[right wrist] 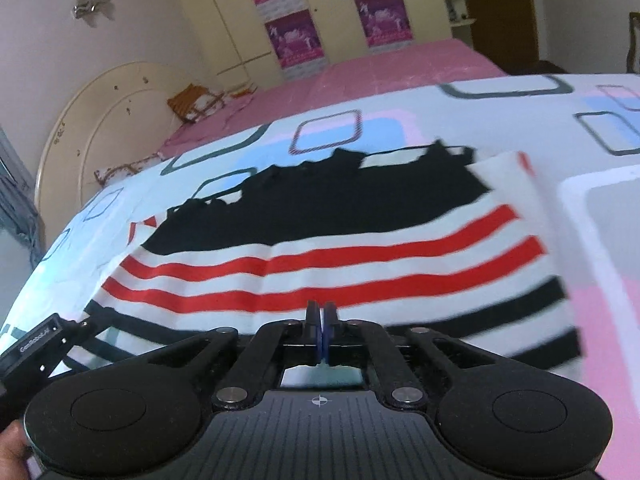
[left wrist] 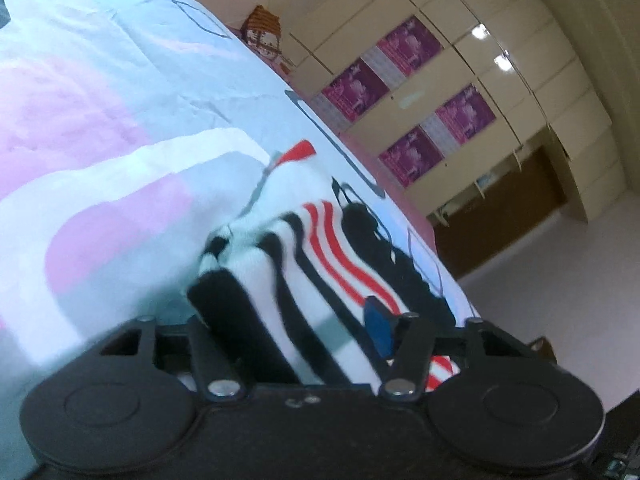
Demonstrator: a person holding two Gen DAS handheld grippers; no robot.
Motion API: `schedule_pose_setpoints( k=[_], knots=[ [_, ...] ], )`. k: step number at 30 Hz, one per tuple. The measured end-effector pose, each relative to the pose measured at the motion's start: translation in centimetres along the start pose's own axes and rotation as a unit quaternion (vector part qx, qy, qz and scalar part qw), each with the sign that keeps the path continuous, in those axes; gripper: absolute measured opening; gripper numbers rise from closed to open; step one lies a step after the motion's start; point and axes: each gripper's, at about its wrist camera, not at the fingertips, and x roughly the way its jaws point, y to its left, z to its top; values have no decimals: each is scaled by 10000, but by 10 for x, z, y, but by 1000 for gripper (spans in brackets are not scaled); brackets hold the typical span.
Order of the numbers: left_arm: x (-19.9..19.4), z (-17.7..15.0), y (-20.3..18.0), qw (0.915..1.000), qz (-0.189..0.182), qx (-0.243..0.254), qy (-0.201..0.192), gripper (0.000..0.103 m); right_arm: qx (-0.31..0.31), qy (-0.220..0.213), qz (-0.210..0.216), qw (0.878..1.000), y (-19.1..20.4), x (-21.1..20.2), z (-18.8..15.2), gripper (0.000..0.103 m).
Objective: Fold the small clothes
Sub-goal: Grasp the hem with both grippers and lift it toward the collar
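Note:
A small white garment with red and black stripes and a black upper part [right wrist: 320,236] lies spread on a patterned sheet [right wrist: 360,132] on the bed. My right gripper [right wrist: 322,316] is shut, its fingertips at the garment's near edge; whether cloth is pinched between them is not clear. In the left wrist view the same garment [left wrist: 320,248] is bunched up between the fingers [left wrist: 224,304] of my left gripper [left wrist: 298,302], which is closed on a thick fold of it.
The sheet is white with pink, blue and grey squares [left wrist: 100,92]. A pink bedspread [right wrist: 380,64] lies beyond it. A cream headboard [right wrist: 100,112] and cream wardrobes with purple posters [right wrist: 296,36] stand behind. Bare floor [left wrist: 580,248] lies beside the bed.

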Motion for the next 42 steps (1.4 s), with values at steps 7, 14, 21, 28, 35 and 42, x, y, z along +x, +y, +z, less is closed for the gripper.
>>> schedule_pose_setpoints(
  k=[7, 14, 21, 28, 35, 42],
  knots=[
    [8, 21, 3, 9994, -225, -275, -36, 18, 18, 83, 126, 9999, 23, 30, 10, 0],
    [13, 22, 7, 9996, -2, -198, 188, 17, -40, 311, -120, 9994, 23, 59, -1, 0],
    [-6, 25, -36, 9984, -368, 433, -77, 16, -192, 357, -59, 9992, 21, 63, 1, 0],
    [-8, 0, -133, 9846, -737, 1584, 24, 16, 119, 205, 272, 9993, -4, 43, 11, 0],
    [18, -67, -227, 9629, -1150, 2372, 573, 16, 908, -643, 140, 9937, -95, -36, 34, 0],
    [91, -189, -274, 8979, -486, 3798, 2171, 45, 1647, -765, -67, 9834, -191, -84, 39, 7]
  ],
)
